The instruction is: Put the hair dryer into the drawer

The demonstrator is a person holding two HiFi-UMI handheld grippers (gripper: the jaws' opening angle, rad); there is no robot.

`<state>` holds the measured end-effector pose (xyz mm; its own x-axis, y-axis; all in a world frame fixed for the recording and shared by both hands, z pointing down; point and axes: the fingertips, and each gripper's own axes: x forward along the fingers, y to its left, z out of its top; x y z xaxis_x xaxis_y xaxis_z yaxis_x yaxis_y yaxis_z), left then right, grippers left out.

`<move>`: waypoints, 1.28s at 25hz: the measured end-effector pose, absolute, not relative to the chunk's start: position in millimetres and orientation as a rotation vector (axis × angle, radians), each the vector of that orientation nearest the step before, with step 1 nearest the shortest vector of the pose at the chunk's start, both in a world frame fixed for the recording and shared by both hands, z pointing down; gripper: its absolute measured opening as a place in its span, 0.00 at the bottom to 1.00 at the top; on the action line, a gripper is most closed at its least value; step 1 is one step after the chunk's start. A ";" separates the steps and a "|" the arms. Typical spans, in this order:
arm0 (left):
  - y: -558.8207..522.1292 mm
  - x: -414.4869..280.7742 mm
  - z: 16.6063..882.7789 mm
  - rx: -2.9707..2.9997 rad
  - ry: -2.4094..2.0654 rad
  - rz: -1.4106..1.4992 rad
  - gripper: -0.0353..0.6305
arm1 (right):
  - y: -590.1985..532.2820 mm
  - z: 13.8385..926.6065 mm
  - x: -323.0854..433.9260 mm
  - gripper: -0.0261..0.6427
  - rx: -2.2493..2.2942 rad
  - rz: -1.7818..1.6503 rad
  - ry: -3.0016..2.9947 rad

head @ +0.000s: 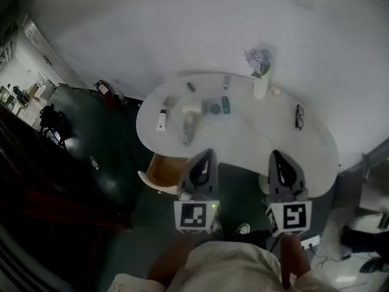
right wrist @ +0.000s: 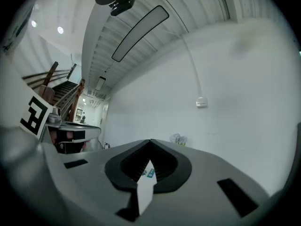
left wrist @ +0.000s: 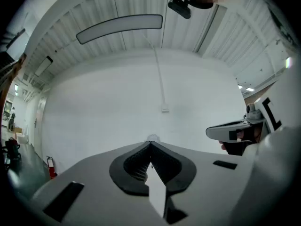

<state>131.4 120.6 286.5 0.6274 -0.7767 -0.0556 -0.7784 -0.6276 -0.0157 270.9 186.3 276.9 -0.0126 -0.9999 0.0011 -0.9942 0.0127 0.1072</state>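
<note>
- The left gripper (head: pixel 208 154) and right gripper (head: pixel 276 155) are held side by side, level, at the table's near edge, well apart from each other.
- Both are clenched: in each gripper view the jaws meet at the tips, with nothing between them.
- An open drawer (head: pixel 163 170) with a tan inside juts out under the table's near left edge, just left of the left gripper.
- The white curved table (head: pixel 255 142) lies just beyond the grippers.
- The hair dryer (head: pixel 189 125) lies flat on the table's left part, beyond the left gripper and beyond the drawer, touching neither gripper.
- A white bottle (head: pixel 161 120) lies left of the dryer; glasses (head: pixel 299 116) lie on the right part.
- A vase (head: pixel 260 84) with flowers stands at the far edge, near the white wall (head: pixel 182 29).
</note>
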 end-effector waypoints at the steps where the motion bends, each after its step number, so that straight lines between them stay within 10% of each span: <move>1: 120.9 135.3 286.8 -2.799 1.335 0.065 0.06 | 186.3 278.0 273.7 0.05 2.154 -0.109 -2.180; 32: 101.3 131.3 318.0 -2.633 1.678 -0.047 0.06 | 133.4 319.2 292.7 0.05 1.953 -0.035 -2.411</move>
